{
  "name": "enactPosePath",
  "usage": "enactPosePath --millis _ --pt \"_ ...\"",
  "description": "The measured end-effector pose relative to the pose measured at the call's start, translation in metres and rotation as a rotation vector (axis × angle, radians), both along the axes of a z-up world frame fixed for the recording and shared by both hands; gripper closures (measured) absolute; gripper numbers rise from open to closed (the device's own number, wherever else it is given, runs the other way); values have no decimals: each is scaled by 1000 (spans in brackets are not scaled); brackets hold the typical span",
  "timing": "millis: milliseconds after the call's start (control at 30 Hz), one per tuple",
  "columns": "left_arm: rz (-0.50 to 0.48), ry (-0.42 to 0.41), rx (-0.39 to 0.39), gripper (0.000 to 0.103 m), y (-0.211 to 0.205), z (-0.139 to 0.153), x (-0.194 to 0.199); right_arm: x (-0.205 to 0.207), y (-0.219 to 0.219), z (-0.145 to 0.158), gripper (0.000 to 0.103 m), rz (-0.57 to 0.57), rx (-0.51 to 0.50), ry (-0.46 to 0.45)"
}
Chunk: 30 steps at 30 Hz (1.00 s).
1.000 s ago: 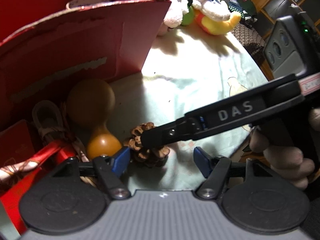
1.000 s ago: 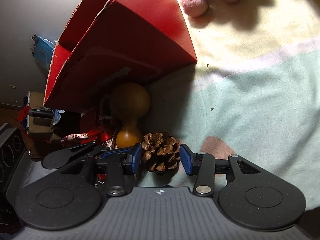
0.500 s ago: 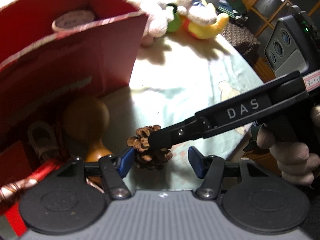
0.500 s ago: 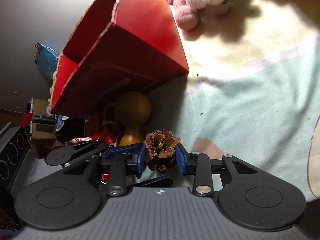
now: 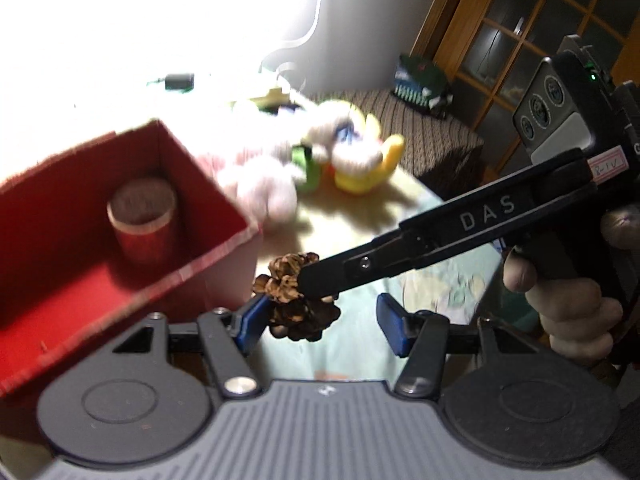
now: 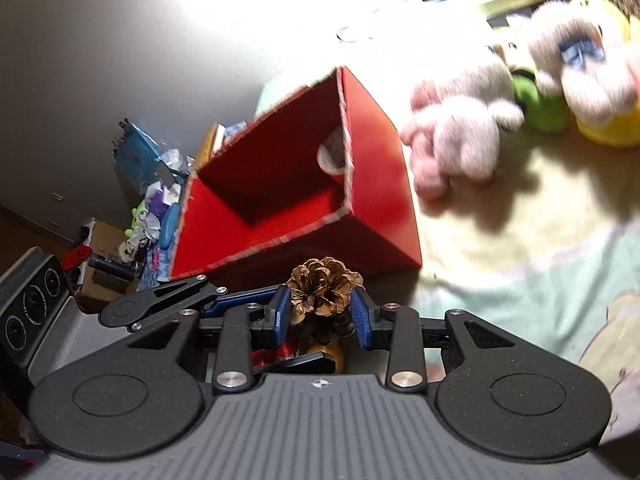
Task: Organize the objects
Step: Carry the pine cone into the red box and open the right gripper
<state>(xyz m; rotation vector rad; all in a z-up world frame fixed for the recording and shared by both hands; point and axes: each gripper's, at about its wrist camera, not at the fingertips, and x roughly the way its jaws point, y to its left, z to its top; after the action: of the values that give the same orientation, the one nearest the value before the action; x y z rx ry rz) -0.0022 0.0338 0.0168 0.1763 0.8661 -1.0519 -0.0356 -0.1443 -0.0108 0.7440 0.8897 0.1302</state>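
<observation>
- Currently the step in hand is the carry: the brown, dry, open-scaled pine cone (image 6: 324, 288) is clamped between the blue pads of the right gripper (image 6: 320, 312) and hangs clear of the pale green tablecloth (image 6: 540, 292).
- Over the last second the right gripper's jaws have been closing, and the right wrist view shows both pads pressing the cone's flanks, so it counts as a firm grasp.
- The left gripper (image 5: 320, 320) holds nothing; its jaws narrowed within the last second too, yet in its own view one blue pad sits just beside the cone and the other stands well apart from it.
- Ahead of the right claw and slightly to its left stands the open red cardboard box (image 6: 384, 200), with a small red cylindrical tub with a pale rim (image 5: 140, 220) already inside at its far end.
- Beyond the right claw to its right lie the plush toys (image 6: 480, 128), well apart from the cone.
- Judging by the layout, the next move calls for taking the cone forward over the near rim of the box, lowering it onto the bare red floor short of the tub, then releasing.
- The left claw should probably stay back, since its long finger lies close under the right one.
</observation>
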Motion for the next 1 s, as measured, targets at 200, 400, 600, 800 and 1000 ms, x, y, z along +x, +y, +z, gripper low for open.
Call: enactPosePath --millis 200,400,600,800,1000 --pt "46 -68 -35 45 6 20 20 31 3 23 68 38 -70 -74" --pt "110 -26 -72 45 18 13 53 70 9 30 68 108 -161 -72" --pt "165 63 -76 45 24 -18 76 110 23 18 72 191 -267 6" --pt "202 144 -65 45 22 -42 95 132 37 3 72 259 -364 67" --pt "221 216 -90 44 25 -52 110 147 47 0 72 327 -444 113"
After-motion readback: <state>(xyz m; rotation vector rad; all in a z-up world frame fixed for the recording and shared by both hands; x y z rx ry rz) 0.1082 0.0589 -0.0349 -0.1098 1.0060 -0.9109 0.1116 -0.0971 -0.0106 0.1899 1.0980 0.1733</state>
